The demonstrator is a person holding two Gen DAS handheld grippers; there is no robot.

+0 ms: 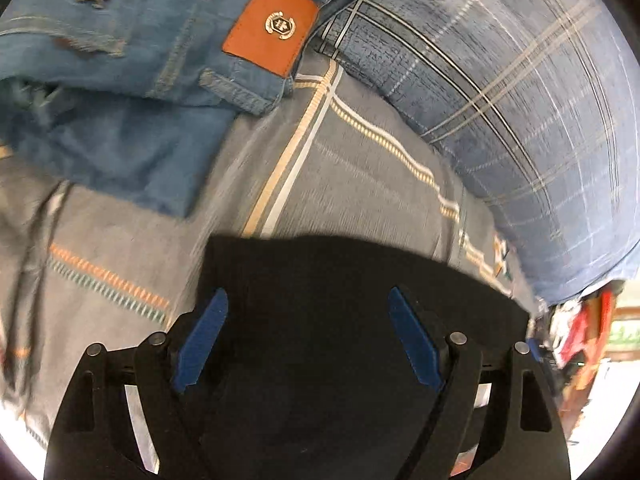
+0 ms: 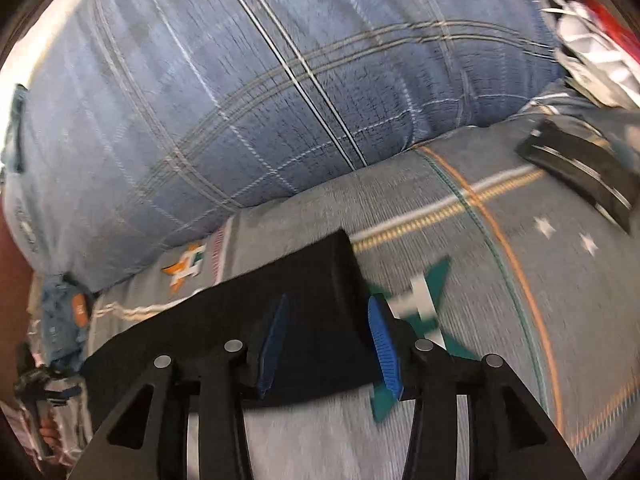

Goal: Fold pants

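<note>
A black folded pair of pants (image 1: pixel 320 264) lies flat on the grey patterned bedsheet (image 1: pixel 360 168). My left gripper (image 1: pixel 308 291) hovers over it, open wide, its blue fingers (image 1: pixel 208 336) spread above the black cloth and gripping nothing. In the right wrist view the same black pants (image 2: pixel 312 276) show their rounded right-hand end. My right gripper (image 2: pixel 329 299) is partly open astride that end: one blue pad is over the cloth, the other just past its edge, and neither presses on it. Blue jeans (image 1: pixel 140 60) with an orange leather patch (image 1: pixel 272 26) lie crumpled at the far left.
A big blue plaid pillow (image 1: pixel 500 80) (image 2: pixel 240 100) borders the bed behind the pants. A flat dark object (image 2: pixel 580 176) rests on the sheet (image 2: pixel 500 280) at the right. White and red clutter (image 2: pixel 596 48) sits past the pillow. The jeans (image 2: pixel 68 312) show at the left edge.
</note>
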